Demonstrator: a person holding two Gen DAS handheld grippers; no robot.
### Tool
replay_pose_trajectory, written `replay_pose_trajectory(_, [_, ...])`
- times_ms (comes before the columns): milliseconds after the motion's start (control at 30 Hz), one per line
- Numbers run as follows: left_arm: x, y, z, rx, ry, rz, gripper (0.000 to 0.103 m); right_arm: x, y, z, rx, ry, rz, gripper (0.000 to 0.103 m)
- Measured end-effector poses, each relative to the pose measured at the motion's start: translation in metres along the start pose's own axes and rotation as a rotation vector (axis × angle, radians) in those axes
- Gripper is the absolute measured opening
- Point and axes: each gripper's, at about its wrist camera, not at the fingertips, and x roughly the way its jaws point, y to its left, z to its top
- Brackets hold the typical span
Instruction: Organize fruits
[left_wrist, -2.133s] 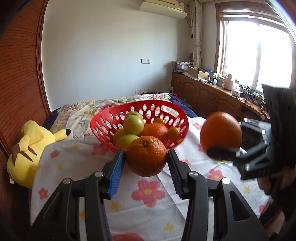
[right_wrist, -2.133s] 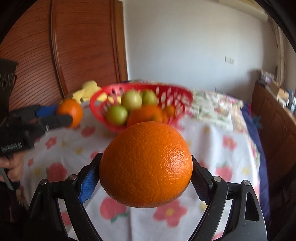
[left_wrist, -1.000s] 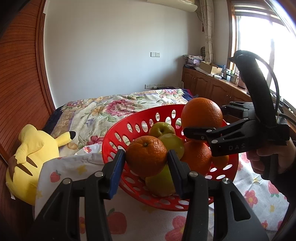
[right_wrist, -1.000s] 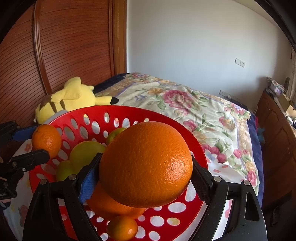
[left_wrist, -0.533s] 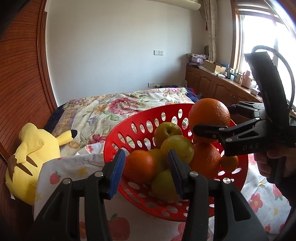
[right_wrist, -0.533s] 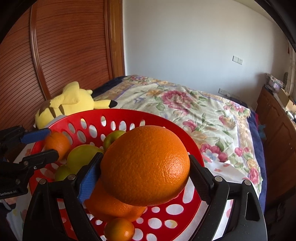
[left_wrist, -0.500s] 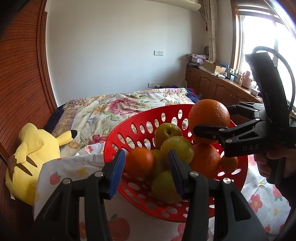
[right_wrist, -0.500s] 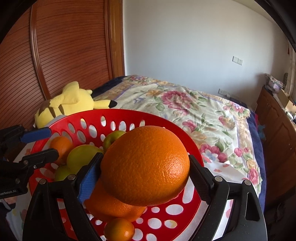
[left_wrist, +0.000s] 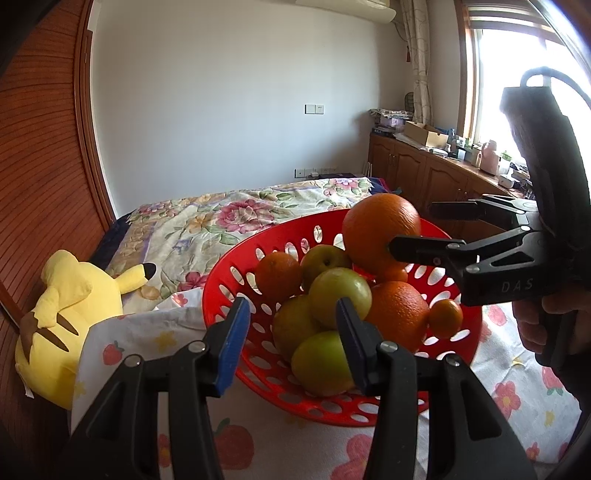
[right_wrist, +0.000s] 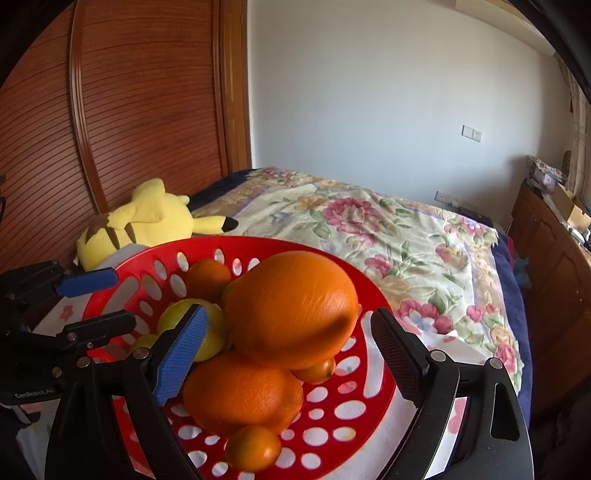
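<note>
Lower middle of the left wrist view: the left gripper (left_wrist: 291, 306) is seen with its tongs released, nothing pinched between the pads; just past them the red basket (left_wrist: 221, 273) is parked on the flowery tablecloth (left_wrist: 155, 339), loaded with green fruits (left_wrist: 340, 293) and a small orange (left_wrist: 279, 275) lying loose toward the far left of the pile. In the right wrist view the right gripper (right_wrist: 290, 315) is also held slack, with a gap visible on both sides of the big orange (right_wrist: 288, 295); that orange looks a bit blurred and is perched on top of the heap inside the basket, centre frame. A hand (left_wrist: 546, 321) is wrapped round the right tool's handle at the right edge. Further back, a yellow plush (left_wrist: 66, 295) is lying at the left; the floral bedspread (right_wrist: 369, 221) is spread out behind it all.
</note>
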Motion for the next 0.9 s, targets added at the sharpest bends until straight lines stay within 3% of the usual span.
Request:
replay_pose_trajectory(433, [-0.044, -0.026, -0.013, 0.029, -0.030, 0.005, 0.054, -0.061, 0.008, -0.037, 0.085, -0.070, -0.021, 0.092])
replay_pose_trajectory(900, [-0.101, -0.046, -0.029, 0.046, -0.097, 0.022, 0.076, -0.133, 0.035, -0.073, 0.132, -0.169, -0.084, 0.094])
